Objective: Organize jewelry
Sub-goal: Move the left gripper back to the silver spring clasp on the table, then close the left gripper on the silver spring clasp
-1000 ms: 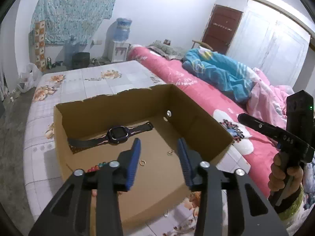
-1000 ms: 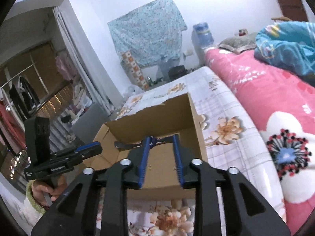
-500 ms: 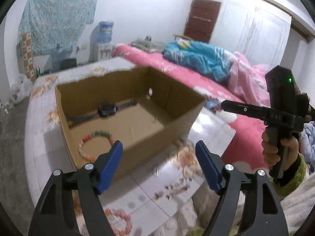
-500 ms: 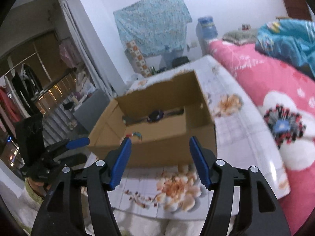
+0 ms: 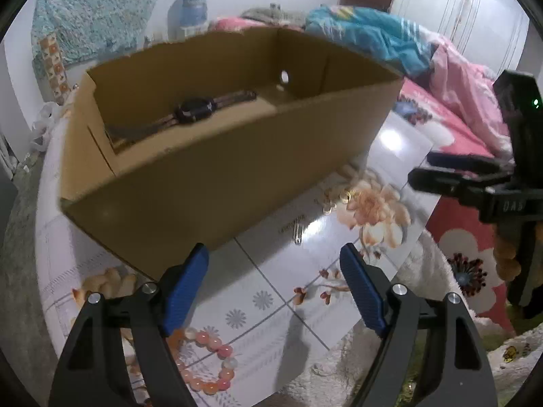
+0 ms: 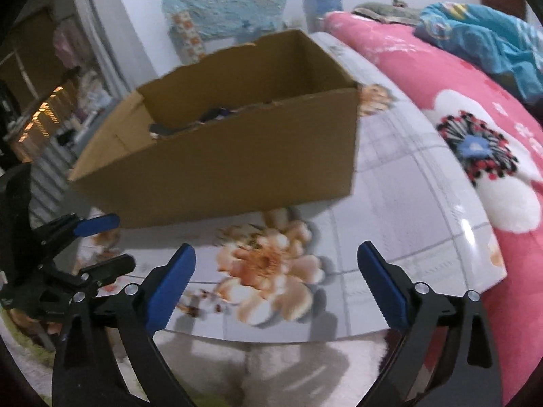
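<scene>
Home bedroom; pink floral bed (image 6: pixel 475 108), rumpled blue blanket (image 5: pixel 370 39), white wardrobe doors (image 5: pixel 475 10), water dispenser (image 5: pixel 192 6)

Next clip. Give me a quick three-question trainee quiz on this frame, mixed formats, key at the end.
1. True or false: the watch lies inside the cardboard box.
2. Where is the pink bead bracelet? A) in the box B) on the table in front of the box C) in the left hand-held gripper
3. Fill in: the jaws of the right hand-held gripper are ____.

Key: 1 true; 2 B; 3 open
</scene>
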### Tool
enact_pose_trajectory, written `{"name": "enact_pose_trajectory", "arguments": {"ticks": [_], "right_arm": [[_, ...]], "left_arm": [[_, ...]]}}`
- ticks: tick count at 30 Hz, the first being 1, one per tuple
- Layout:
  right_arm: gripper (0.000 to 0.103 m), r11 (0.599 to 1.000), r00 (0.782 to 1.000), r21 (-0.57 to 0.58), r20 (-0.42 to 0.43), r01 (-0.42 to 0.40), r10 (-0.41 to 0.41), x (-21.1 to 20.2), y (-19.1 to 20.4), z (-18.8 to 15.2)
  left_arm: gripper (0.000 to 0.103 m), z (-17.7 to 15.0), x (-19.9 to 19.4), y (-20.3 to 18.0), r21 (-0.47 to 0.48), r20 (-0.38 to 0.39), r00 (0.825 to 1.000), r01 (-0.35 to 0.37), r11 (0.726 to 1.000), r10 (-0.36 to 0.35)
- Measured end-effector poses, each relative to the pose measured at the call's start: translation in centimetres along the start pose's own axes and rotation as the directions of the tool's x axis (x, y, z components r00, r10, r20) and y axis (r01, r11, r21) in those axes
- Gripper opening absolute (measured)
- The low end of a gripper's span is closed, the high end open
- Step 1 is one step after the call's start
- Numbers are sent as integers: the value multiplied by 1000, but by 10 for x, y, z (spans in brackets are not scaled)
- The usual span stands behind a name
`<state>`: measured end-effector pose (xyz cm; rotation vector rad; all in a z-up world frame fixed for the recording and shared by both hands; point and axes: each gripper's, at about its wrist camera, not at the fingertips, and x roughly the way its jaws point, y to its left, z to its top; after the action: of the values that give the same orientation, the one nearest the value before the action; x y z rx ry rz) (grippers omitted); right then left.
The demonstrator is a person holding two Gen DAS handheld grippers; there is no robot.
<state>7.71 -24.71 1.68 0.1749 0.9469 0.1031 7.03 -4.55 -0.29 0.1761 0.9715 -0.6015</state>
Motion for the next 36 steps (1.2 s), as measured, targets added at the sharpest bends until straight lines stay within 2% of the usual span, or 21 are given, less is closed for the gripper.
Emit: {"name": "enact_pose_trajectory", "arguments": {"ticks": [5, 8, 11, 13, 15, 19, 24, 27, 32, 36], "right_arm": [[95, 991, 991, -22, 22, 131, -130, -2, -4, -3], [95, 968, 968, -60, 78, 244, -239, -8, -2, -3], [95, 949, 949, -94, 127, 300, -287, -13, 1, -4], [95, 932, 929, -108, 173, 347, -326, -19, 2, -5], [95, 925, 919, -115, 211, 362, -334, -22, 2, -3], [95, 958, 946, -100, 213, 269, -244, -23, -5, -1], [95, 988, 970, -47, 201, 149, -136, -20, -12, -1], [95, 996, 979, -45, 190, 82, -72, -21, -8, -7], [95, 997, 987, -70, 152, -40, 50, -16, 5, -21], [95, 992, 990, -107, 118, -66, 79, -7, 19, -28]], "left_arm": [[78, -1, 12, -4, 13, -36, 999, -18, 1000, 18], [78, -1, 16, -6, 10, -51, 998, -28, 1000, 29], [79, -2, 18, -8, 5, -58, 998, -33, 999, 34], [79, -1, 19, -9, 5, -59, 998, -38, 999, 38], [79, 0, 19, -11, 5, -54, 998, -43, 999, 43], [78, 3, 20, -14, 5, -36, 998, -53, 999, 53], [78, 2, 14, -13, 7, 10, 998, -56, 998, 56], [68, 3, 13, -15, 19, 28, 998, -53, 998, 52], [44, 3, 20, -18, 22, 14, 1000, -28, 999, 28], [29, 4, 27, -18, 25, -4, 1000, -6, 1000, 6]]}}
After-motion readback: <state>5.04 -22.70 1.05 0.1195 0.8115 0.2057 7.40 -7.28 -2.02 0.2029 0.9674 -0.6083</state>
